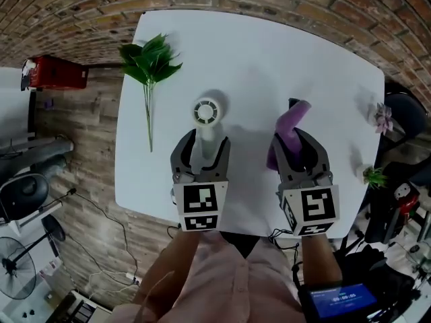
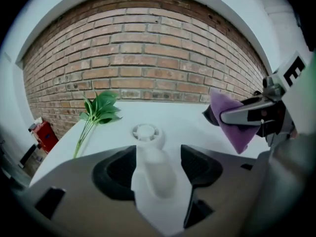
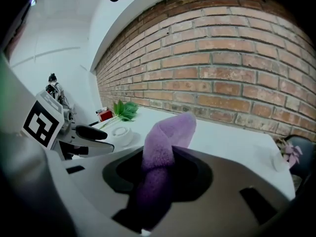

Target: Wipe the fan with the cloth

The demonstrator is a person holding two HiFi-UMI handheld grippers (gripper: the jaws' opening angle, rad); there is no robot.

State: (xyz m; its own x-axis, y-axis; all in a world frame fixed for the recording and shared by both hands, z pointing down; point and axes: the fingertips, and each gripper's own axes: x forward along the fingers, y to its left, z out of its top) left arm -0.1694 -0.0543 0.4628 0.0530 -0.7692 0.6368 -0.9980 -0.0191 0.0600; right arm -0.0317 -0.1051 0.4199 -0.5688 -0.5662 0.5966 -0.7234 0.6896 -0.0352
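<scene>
The left claw (image 2: 157, 159) has its two jaws apart. The white handle of the fan (image 1: 207, 111) lies between them. The dark pads sit very close on both sides. The handle and the table (image 1: 269, 52) are both white, so the edge of the handle is hard to find. A thin pale strip shows next to the right-hand pad, so the pads do not look like they squeeze. The near end of the handle goes out of sight under the claw. The round head of the fan lies face up just past the jaw tips, near the middle of the head view.

The right claw (image 3: 160, 171) is shut tight on the purple cloth (image 3: 167, 135). A fat roll of cloth sticks up out of the jaws. Its lower end goes down into the dark gap, where it is hard to see. In the head view the cloth is right of the middle, near the fan but not touching it.

A leafy green sprig (image 1: 149, 62) lies at the upper left of the table. A little pink plant (image 1: 382, 118) and a little green plant (image 1: 374, 175) sit at the right edge, too small to make out well. A brick wall (image 2: 148, 58) runs behind the table. A black floor fan (image 1: 13, 268) is cut off at the lower left edge.
</scene>
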